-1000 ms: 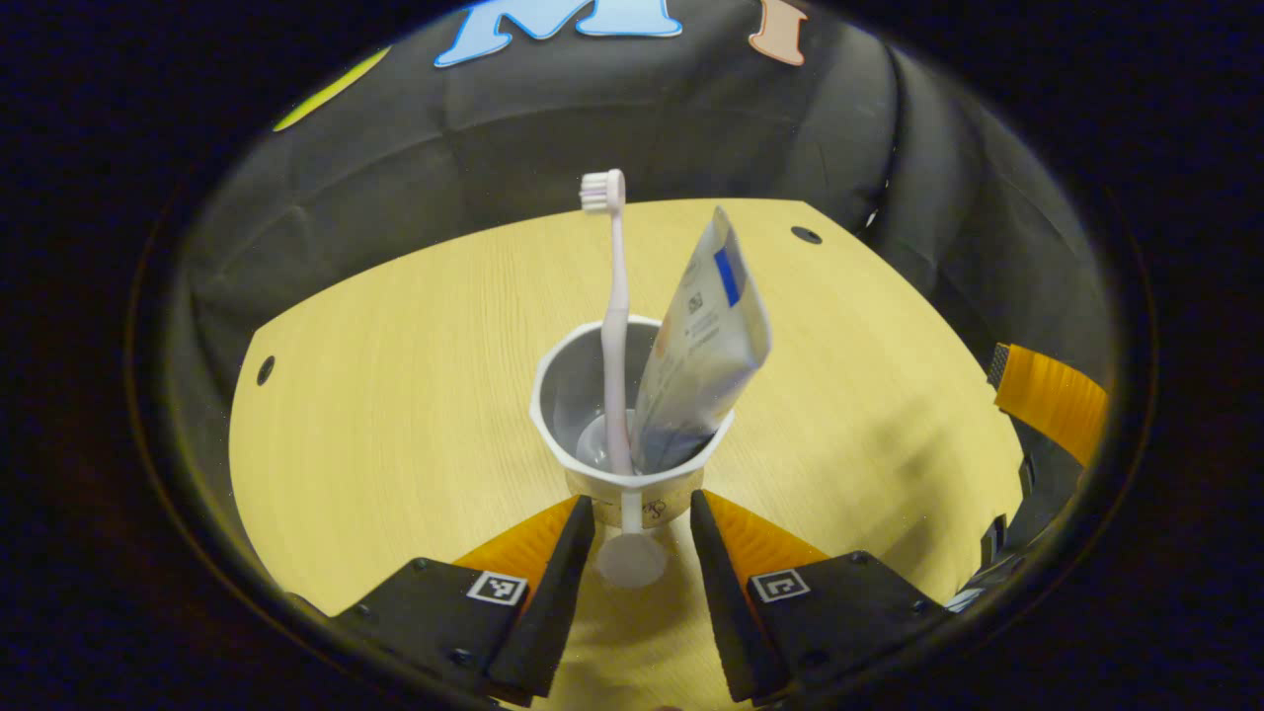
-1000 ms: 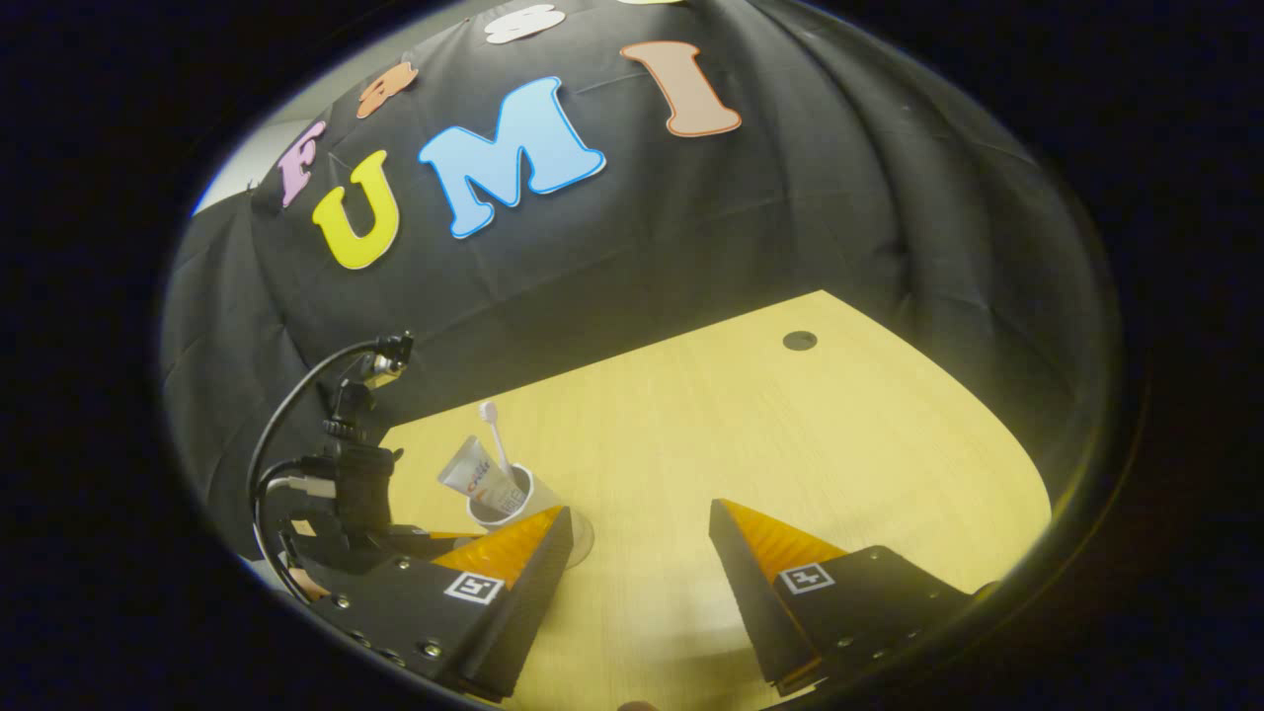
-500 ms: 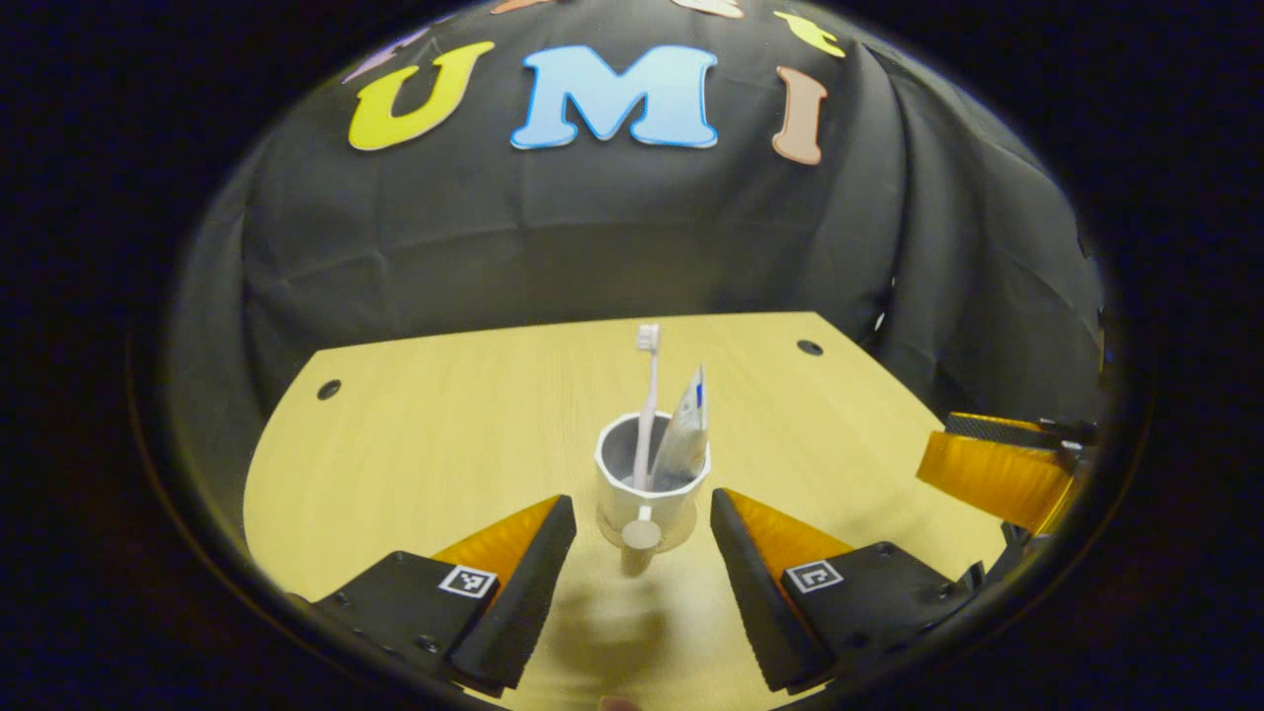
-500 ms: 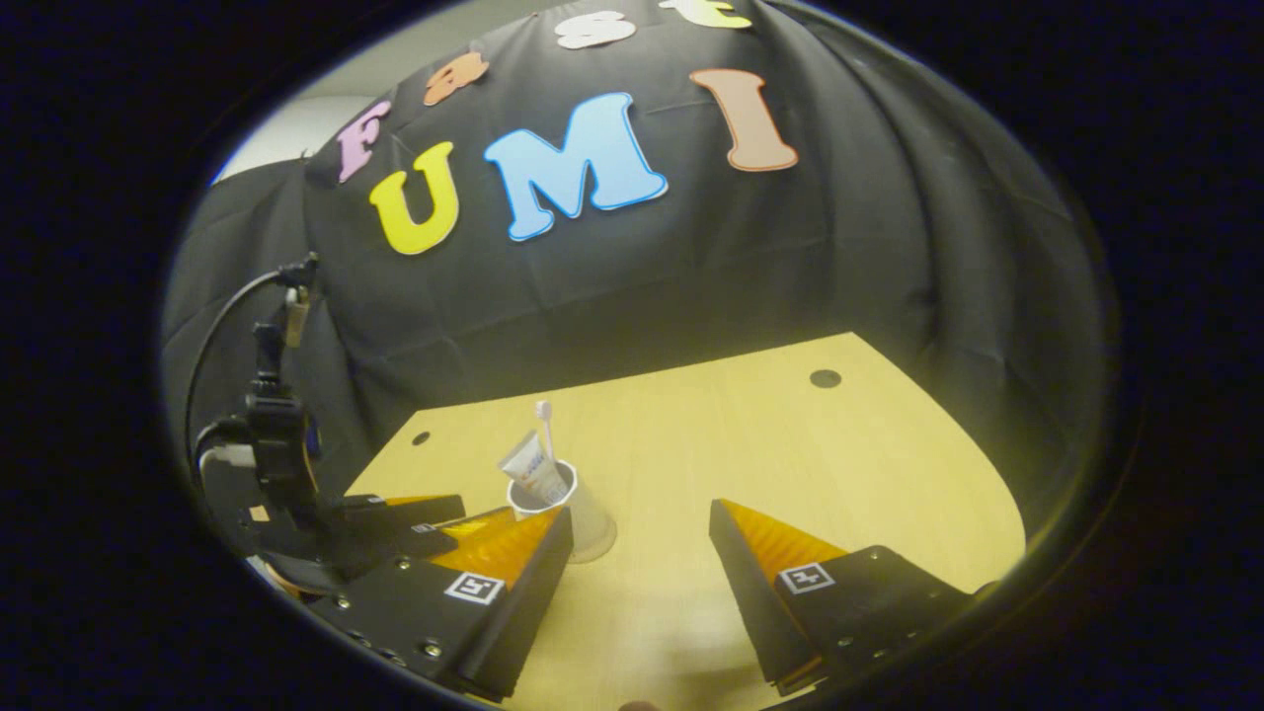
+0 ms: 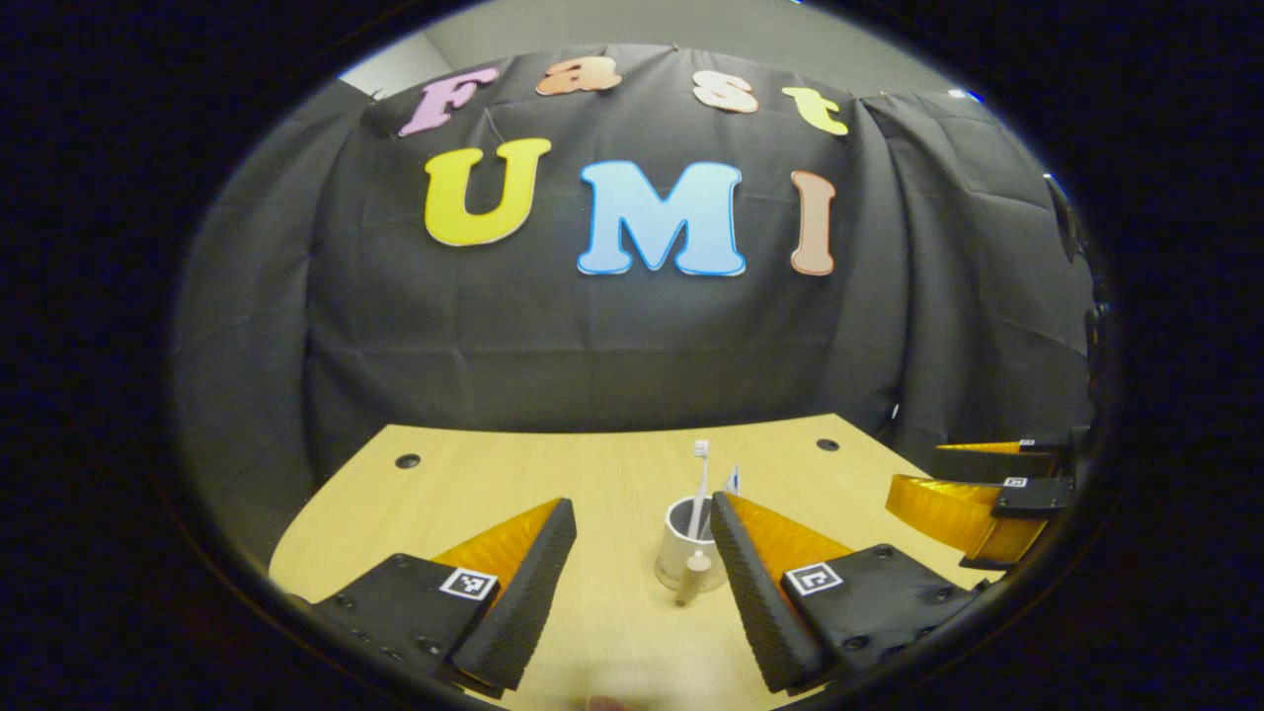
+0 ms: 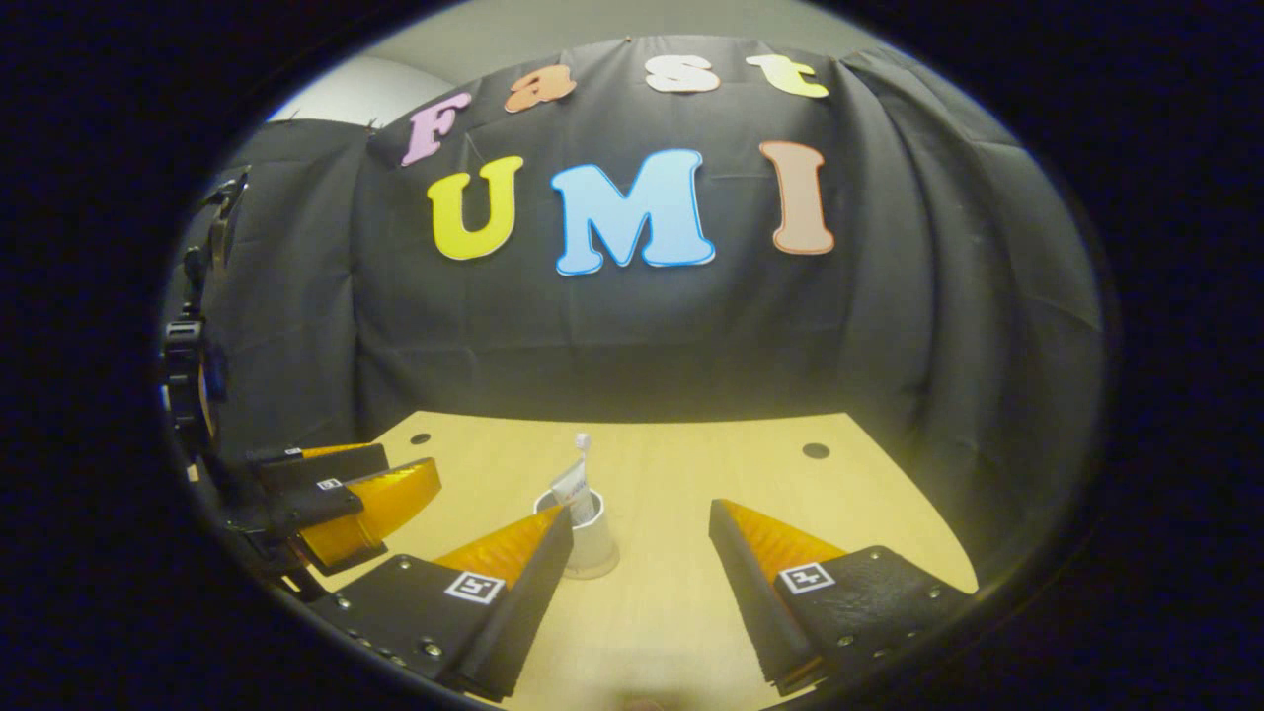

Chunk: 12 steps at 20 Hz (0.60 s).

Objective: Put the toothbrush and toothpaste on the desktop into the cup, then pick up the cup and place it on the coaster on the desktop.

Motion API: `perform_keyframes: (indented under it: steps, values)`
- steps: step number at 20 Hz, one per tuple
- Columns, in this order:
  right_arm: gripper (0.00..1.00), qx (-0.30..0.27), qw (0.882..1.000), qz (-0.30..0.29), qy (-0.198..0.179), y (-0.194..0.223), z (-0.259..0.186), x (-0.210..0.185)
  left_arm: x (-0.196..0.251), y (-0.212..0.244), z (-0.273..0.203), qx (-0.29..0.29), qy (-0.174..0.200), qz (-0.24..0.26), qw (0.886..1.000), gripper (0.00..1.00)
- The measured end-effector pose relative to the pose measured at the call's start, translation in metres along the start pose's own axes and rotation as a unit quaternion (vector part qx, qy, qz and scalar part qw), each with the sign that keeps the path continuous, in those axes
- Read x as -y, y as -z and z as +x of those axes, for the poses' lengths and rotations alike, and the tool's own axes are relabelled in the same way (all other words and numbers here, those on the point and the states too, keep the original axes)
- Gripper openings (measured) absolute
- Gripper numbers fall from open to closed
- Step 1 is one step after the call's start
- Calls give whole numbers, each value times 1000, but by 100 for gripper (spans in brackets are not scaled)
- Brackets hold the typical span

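my left fingers point(image 5: 637, 583) are spread wide and grasp nothing; so are my right fingers point(image 6: 637, 583), apart over bare wood. beyond the left pair stands the small white plastic cup point(image 5: 683, 543), upright, toward the middle of the pale wooden tabletop point(image 5: 474, 484), nearer its front edge than its back. the pale pink toothbrush point(image 5: 699, 474) and the white toothpaste tube point(image 6: 573, 484) both stand in it, so loading is done. the cup seems to sit on a thin clear round coaster point(image 6: 598, 568), though i cannot be sure. if so, nothing is left to do.
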State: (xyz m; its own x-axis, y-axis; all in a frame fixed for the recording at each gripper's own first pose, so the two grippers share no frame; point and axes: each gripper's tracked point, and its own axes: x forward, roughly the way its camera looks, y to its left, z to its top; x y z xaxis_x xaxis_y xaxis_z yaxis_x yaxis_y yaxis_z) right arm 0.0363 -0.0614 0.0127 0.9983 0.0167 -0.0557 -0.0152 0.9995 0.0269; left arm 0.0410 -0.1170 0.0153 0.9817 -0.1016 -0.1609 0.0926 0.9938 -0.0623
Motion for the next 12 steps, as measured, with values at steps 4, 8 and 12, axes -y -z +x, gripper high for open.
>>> perform_keyframes:
  steps: [4, 8, 12]
  values:
    - [86, 58, 998, -11, 24, -21, -11, -14, -19, -17, -21, 47, -13, -5, 999, 90]
    - [90, 65, 997, -12, 41, -14, -25, -27, -37, -18, -38, 66, -19, 1, 998, 90]
    - [90, 63, 996, -29, 59, -16, -29, -33, -47, -22, -40, 77, -13, 0, 997, 96]
